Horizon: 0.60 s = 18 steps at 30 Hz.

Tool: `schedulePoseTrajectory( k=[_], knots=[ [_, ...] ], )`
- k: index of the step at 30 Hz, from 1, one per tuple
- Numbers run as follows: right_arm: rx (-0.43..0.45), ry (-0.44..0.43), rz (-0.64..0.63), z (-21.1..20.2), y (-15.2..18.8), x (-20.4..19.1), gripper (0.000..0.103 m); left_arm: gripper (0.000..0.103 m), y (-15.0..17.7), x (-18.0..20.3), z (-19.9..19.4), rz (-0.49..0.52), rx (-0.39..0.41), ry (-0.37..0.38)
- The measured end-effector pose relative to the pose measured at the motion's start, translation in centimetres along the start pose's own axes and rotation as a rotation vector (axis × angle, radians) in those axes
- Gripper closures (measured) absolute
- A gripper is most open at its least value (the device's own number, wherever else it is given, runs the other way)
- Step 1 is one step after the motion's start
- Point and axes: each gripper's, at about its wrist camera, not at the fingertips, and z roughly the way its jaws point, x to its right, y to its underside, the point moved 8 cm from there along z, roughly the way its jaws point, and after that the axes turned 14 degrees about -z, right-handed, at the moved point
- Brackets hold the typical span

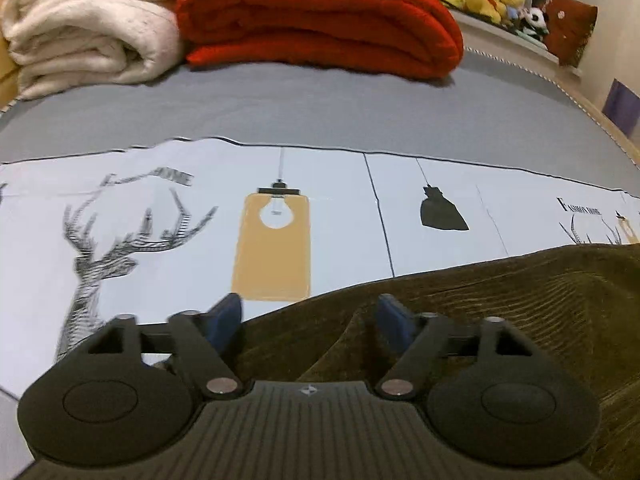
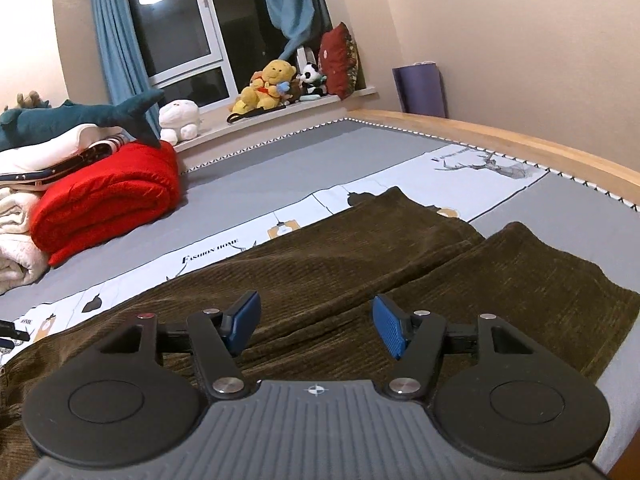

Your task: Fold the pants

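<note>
Over the pants' (image 2: 360, 256) edge, both grippers (image 1: 310, 316) (image 2: 316, 322) hang spread, gripping nothing.

The room is lit by warm indoor light. A lamp shines back as a white glare in the dark window (image 2: 168, 20). The left wrist view is a bit blurry, most on the deer print (image 1: 120, 248). The right wrist view is sharp. Both views bend round at the edges, with black corners.

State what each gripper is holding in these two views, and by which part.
Nothing is held. The left gripper and the right gripper both stand open above the brown corduroy pants, with no fabric pinched between their pads.
</note>
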Motion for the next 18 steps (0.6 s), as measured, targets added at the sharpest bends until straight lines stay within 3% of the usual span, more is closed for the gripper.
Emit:
schedulePoseTrajectory(
  k=[5, 7, 9, 10, 11, 14, 18],
  knots=[
    [-0.016, 0.001, -0.026, 0.3, 0.2, -0.5, 0.038, 0.020, 0.8, 0.4, 3.0, -0.003, -0.100, 0.010],
    [-0.019, 0.004, -0.032, 0.4, 0.2, -0.7, 0.038, 0.021, 2.0, 0.7, 4.0, 0.061, -0.135, -0.023],
    [-0.020, 0.007, -0.035, 0.5, 0.2, -0.7, 0.039, 0.036, 2.3, 1.6, 3.8, 0.123, -0.112, -0.018],
    [-0.023, 0.007, -0.038, 0.5, 0.2, -0.8, 0.038, 0.051, 2.3, 2.0, 3.6, 0.135, -0.110, -0.005],
    [-0.026, 0.008, -0.043, 0.6, 0.3, -0.9, 0.038, 0.074, 2.4, 2.3, 3.3, 0.145, -0.110, 0.006],
    [-0.035, 0.007, -0.060, 0.8, 0.3, -1.2, 0.039, 0.085, 2.4, 2.9, 2.1, 0.188, -0.090, -0.006],
    [-0.042, 0.015, -0.061, 0.9, 0.3, -1.2, 0.039, 0.087, 2.7, 4.0, -1.5, 0.227, -0.006, -0.020]
  ],
)
